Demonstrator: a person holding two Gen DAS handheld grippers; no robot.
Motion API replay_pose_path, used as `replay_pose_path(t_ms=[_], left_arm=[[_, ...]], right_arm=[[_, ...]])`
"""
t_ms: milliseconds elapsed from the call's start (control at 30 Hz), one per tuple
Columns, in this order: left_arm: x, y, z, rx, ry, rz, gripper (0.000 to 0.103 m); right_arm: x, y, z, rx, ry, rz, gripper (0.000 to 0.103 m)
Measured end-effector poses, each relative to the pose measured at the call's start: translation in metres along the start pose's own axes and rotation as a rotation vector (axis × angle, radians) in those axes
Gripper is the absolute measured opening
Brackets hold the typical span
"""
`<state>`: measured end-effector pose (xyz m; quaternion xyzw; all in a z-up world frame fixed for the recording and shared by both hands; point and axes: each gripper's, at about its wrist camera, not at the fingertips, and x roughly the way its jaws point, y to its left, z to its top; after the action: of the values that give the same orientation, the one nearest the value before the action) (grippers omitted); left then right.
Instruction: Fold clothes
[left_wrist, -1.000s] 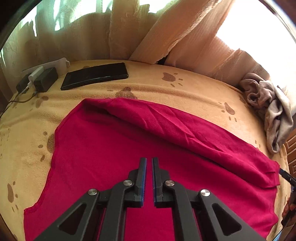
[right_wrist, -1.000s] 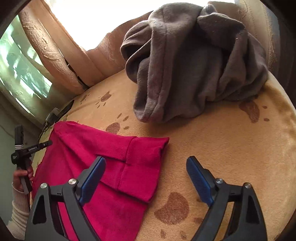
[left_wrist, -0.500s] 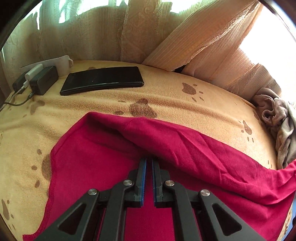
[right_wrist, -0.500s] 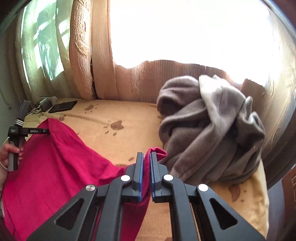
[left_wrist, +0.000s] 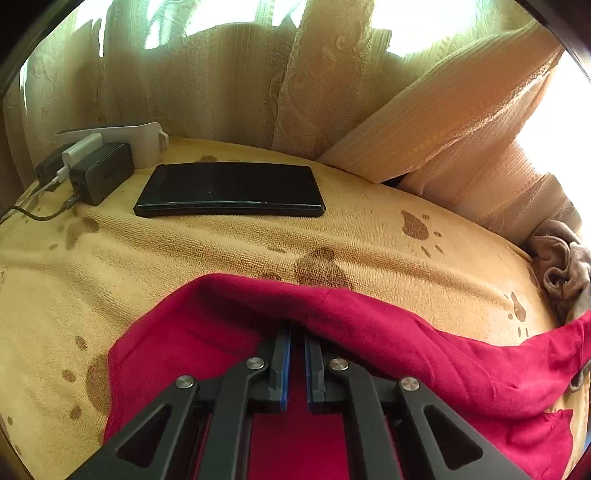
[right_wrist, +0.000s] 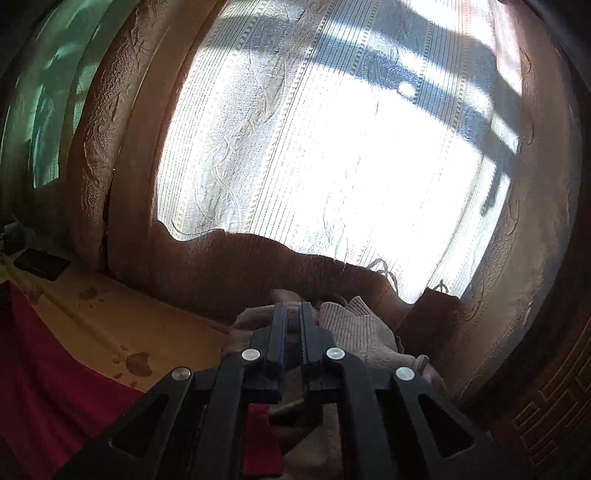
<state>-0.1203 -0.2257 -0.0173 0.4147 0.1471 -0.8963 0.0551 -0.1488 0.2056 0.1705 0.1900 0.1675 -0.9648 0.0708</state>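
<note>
Crimson cloth, a soft red knit garment (left_wrist: 424, 354), lies spread over the yellow terry blanket with brown paw prints (left_wrist: 229, 247), its far edge rolled into a thick fold that runs across the bed from left to right. The left gripper (left_wrist: 297, 343) sits low on the garment with its black fingers and blue pads drawn close together; the tips are tucked under that fold, and red fabric shows in the narrow slot between them, so it looks clamped on the cloth. From the other side, the right gripper (right_wrist: 293, 325) is tilted up toward the pale patterned curtain (right_wrist: 332, 147), fingers likewise nearly together. A scrap of the red garment (right_wrist: 258, 443) hangs below its fingers near the base, and more of the cloth stretches away to the left over the blanket (right_wrist: 166, 332); whether the pads truly pinch it I cannot tell, as the tips show only against the crumpled grey-beige sweater (right_wrist: 362, 332) heaped beyond. On the far side of the bed rests a flat black tablet (left_wrist: 229, 190), and just left of it a black charger block (left_wrist: 101, 171) beside a white plug (left_wrist: 79, 151), with a thin cable trailing off the edge.
</note>
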Motion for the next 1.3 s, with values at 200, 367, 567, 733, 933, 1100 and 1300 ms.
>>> replay_pose_path(t_ms=[200, 367, 567, 733, 933, 1100, 1300], left_arm=[[0.000, 0.003, 0.000, -0.011, -0.005, -0.015, 0.006], [0.001, 0.018, 0.000, -0.107, -0.013, -0.101, 0.006], [0.001, 0.028, -0.002, -0.165, -0.014, -0.174, 0.006], [0.002, 0.032, -0.002, -0.186, -0.012, -0.207, 0.006], [0.004, 0.043, 0.000, -0.237, -0.012, -0.265, 0.006], [0.005, 0.043, 0.002, -0.252, -0.014, -0.271, 0.006], [0.004, 0.047, 0.002, -0.274, -0.014, -0.292, 0.006]], right_arm=[[0.031, 0.016, -0.030, 0.245, 0.232, 0.563, 0.068], [0.028, 0.079, -0.054, 0.314, 0.391, 0.919, 0.073], [0.073, 0.156, -0.066, 0.385, 0.640, 1.153, 0.073], [0.123, 0.176, -0.066, 0.392, 0.671, 0.991, 0.073], [0.145, 0.160, -0.027, 0.218, 0.454, 0.599, 0.073], [0.124, 0.162, -0.034, 0.433, 0.515, 0.964, 0.075], [0.125, 0.208, -0.043, 0.493, 0.680, 1.160, 0.082]])
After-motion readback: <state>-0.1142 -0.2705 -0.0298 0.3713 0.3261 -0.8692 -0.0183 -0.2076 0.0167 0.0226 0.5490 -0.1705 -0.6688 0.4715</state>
